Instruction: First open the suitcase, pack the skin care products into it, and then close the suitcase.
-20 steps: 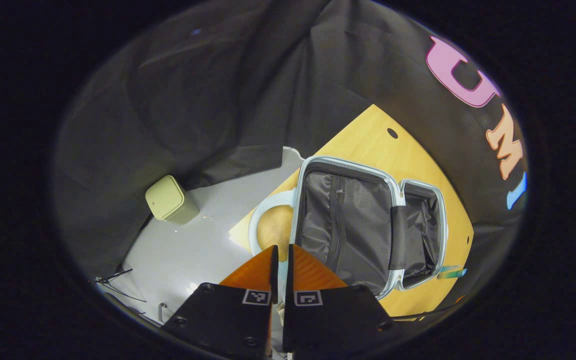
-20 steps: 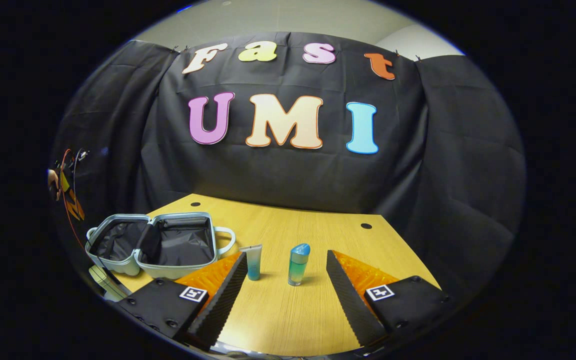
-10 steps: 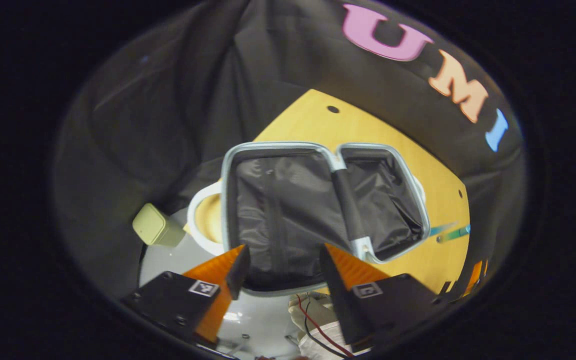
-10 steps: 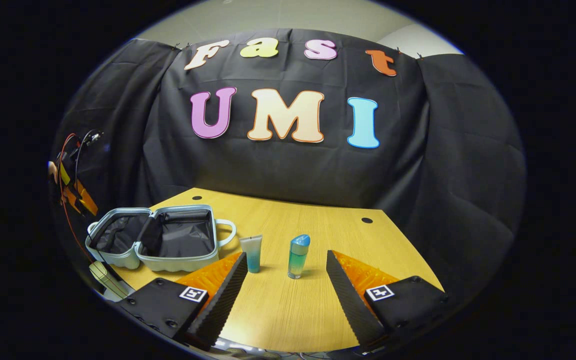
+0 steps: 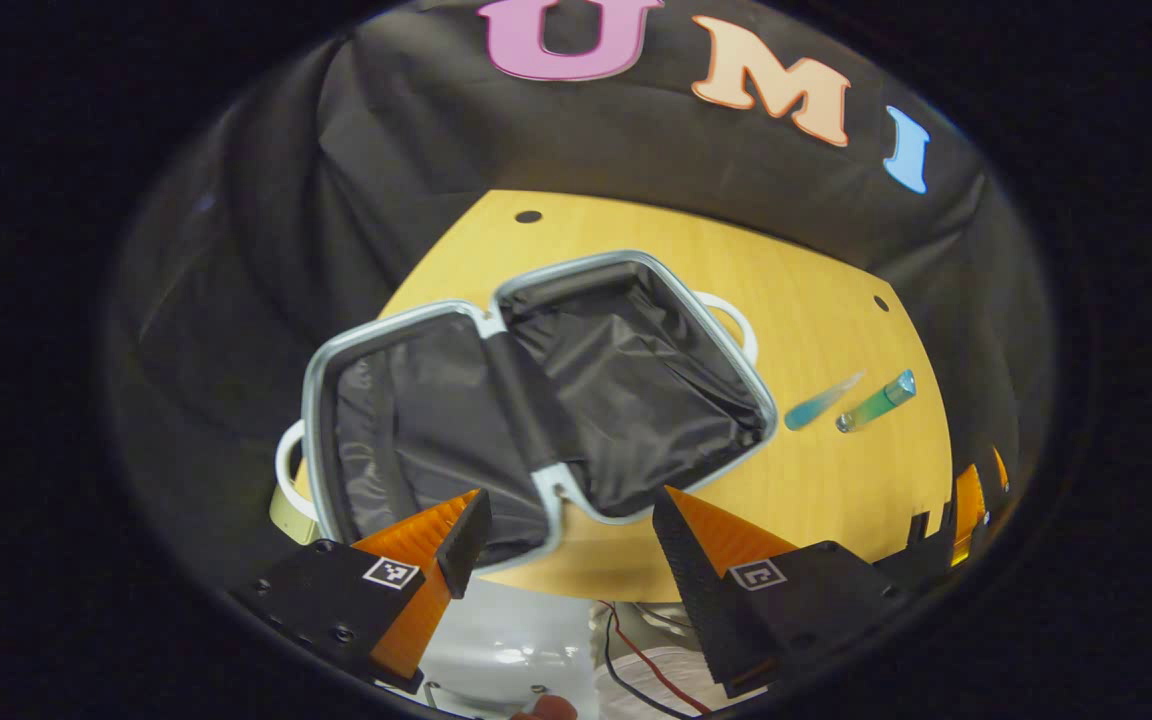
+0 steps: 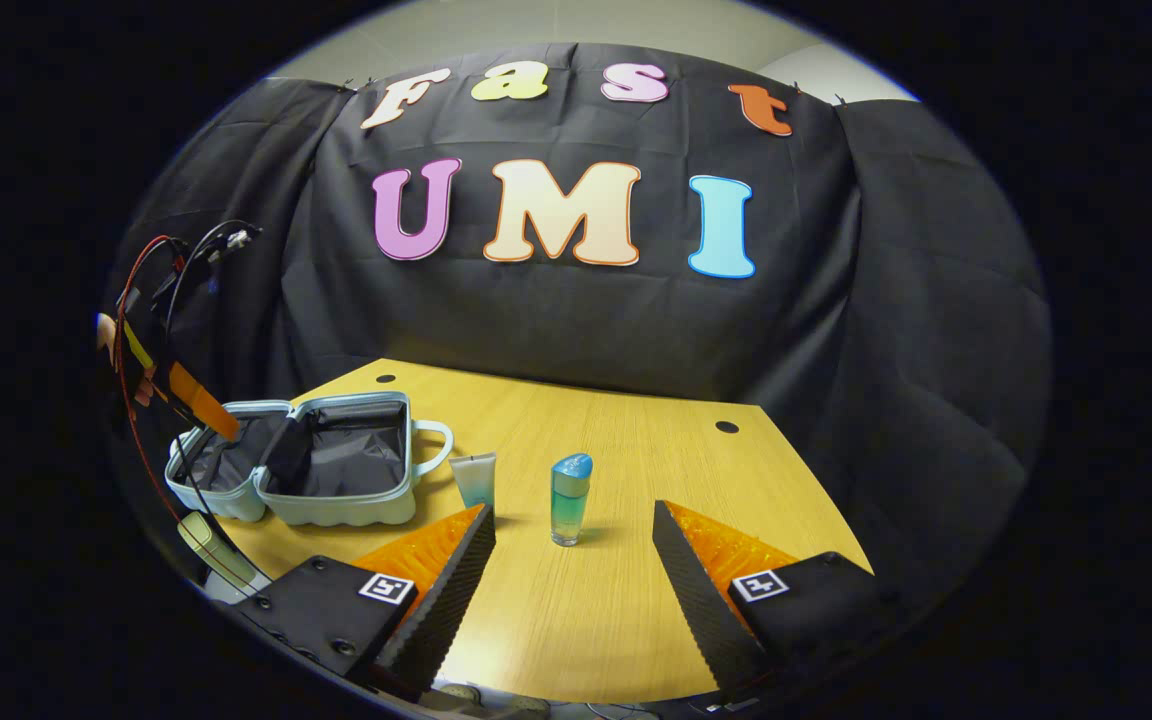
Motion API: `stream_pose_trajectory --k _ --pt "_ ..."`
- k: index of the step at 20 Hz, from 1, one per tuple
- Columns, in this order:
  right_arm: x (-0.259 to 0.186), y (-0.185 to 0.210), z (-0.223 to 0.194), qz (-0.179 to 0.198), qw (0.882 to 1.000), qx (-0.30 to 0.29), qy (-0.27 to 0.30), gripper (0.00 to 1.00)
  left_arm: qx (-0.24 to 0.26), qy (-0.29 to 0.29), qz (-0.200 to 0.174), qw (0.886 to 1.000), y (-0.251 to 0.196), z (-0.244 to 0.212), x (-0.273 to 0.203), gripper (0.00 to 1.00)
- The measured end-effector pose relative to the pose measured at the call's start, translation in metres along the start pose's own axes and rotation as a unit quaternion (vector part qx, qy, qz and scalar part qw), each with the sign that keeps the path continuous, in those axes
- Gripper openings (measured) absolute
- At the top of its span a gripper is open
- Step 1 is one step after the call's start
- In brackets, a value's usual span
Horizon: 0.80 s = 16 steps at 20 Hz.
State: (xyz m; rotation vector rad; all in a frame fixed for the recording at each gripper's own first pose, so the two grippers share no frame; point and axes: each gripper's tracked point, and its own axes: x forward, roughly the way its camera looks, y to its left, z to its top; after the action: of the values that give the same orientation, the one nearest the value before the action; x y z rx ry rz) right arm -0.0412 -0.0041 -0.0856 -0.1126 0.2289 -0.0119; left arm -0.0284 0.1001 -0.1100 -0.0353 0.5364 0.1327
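Swung round and lifted since a second ago, when the left claw was closed beside the suitcase handle; now spread wide and empty above the near rim of the open suitcase, touching nothing. In the left gripper view, both halves laid flat on the wooden worktop, dark lining in each, a dark strap running down the hinge between them, a pale loop handle at each outer end. Nothing packed inside either half. Off to the right of the case on the worktop, well apart from it, the tube and the bottle, just beside each other. At the far right edge, part of the other claw's body.

Right claw nudged slightly nearer the products, likewise wide open and holding nothing, low over the worktop. In the right gripper view, blue-capped bottle upright straight ahead, between the lines of the two fingers but beyond their tips, untouched. Tube standing cap-down just left of it, near the suitcase. Case at the left side of the worktop, lid thrown back. Above its left half, the left claw and a hand at the edge, with red and black cables trailing.
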Motion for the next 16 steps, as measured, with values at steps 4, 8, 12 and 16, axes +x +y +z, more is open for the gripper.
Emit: stream_pose_trajectory --k 4,8,12,16 --pt "0.013 -0.019 -0.007 0.001 1.000 0.000 0.015 0.99 0.004 0.020 -0.039 0.999 -0.078 -0.008 0.021 0.94" --pt "0.029 -0.035 -0.018 0.006 0.999 0.005 0.036 0.99 0.025 0.027 -0.072 0.997 -0.147 -0.007 0.038 0.96" --pt "0.046 -0.047 -0.029 0.017 0.999 0.008 0.050 0.99 0.047 0.014 -0.097 0.994 -0.202 0.000 0.066 0.96" --pt "0.063 -0.054 -0.042 0.037 0.997 0.005 0.064 1.00 0.020 -0.024 -0.091 0.995 -0.226 0.008 0.101 0.96"
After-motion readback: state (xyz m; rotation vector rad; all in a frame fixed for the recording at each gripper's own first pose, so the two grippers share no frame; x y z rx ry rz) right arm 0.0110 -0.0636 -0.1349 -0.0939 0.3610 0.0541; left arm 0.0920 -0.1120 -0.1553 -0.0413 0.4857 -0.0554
